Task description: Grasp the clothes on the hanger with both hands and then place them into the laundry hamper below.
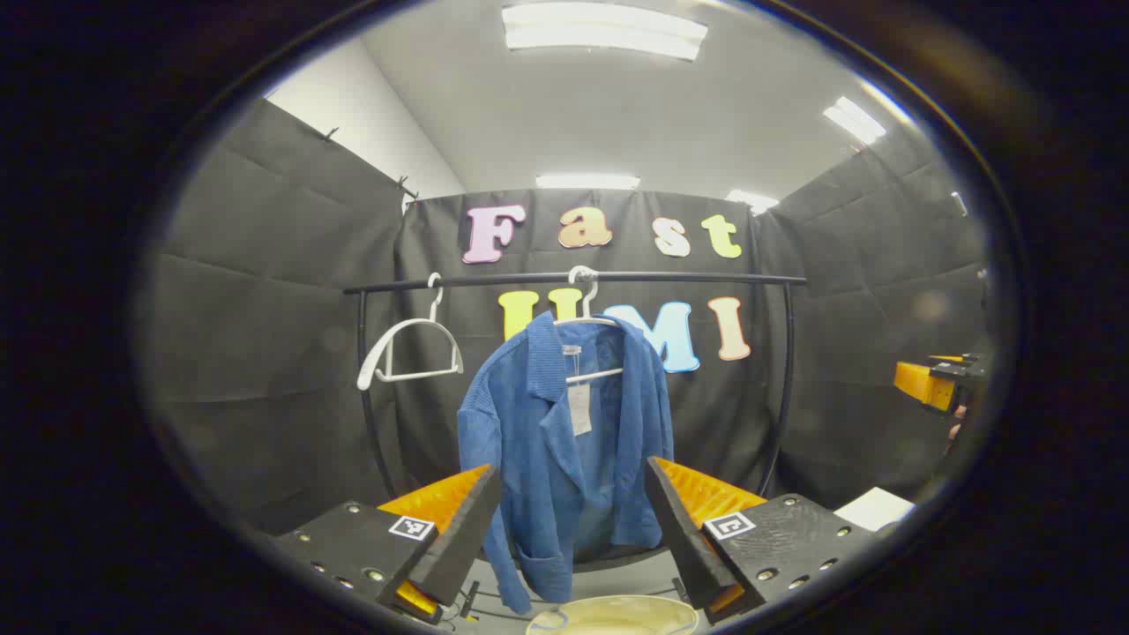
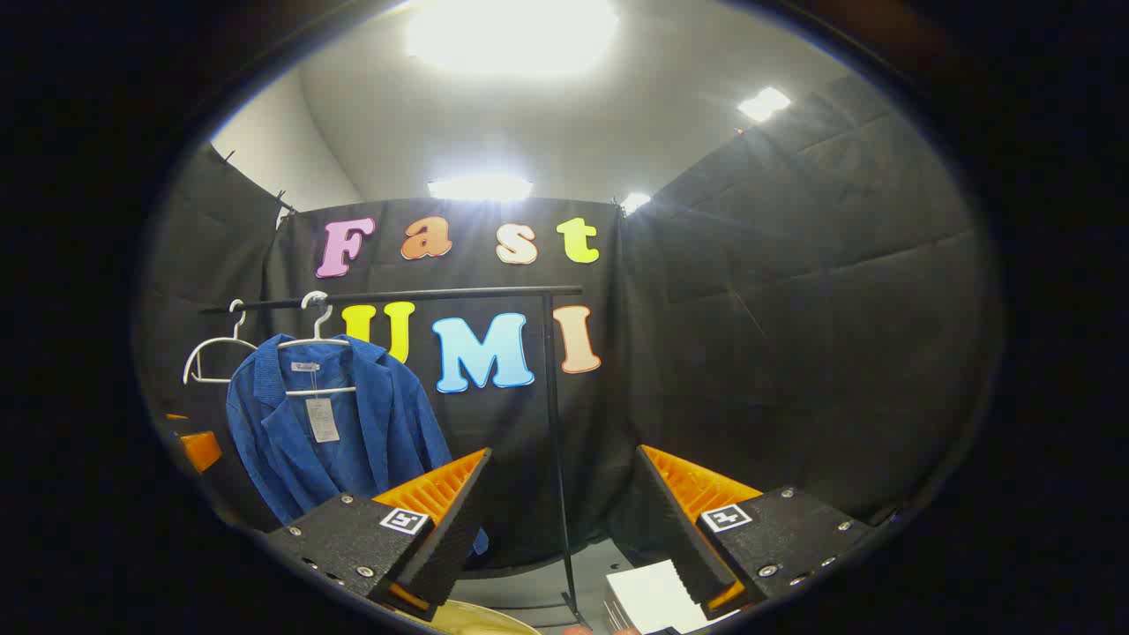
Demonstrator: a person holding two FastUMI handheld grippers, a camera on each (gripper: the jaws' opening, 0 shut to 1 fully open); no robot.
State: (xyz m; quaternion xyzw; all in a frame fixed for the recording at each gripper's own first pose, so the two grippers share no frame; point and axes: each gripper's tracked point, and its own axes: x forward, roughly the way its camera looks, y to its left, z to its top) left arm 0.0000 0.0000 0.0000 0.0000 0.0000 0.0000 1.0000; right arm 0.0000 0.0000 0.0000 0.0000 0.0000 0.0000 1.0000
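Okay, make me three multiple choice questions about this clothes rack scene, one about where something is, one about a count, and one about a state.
1. Where does the blue jacket hang?
A. on the rail
B. in the hamper
C. on the floor

2. How many hangers are on the rail?
A. one
B. two
C. four

3. The left gripper is
A. shut on the jacket
B. open
C. holding a hanger

Answers: 1 A, its hanger hooks the rail; 2 B, with an empty hanger beside it; 3 B, fingers spread apart, short of the jacket.

Both cams face rack [image 1: 573, 279], left nearer, centred.
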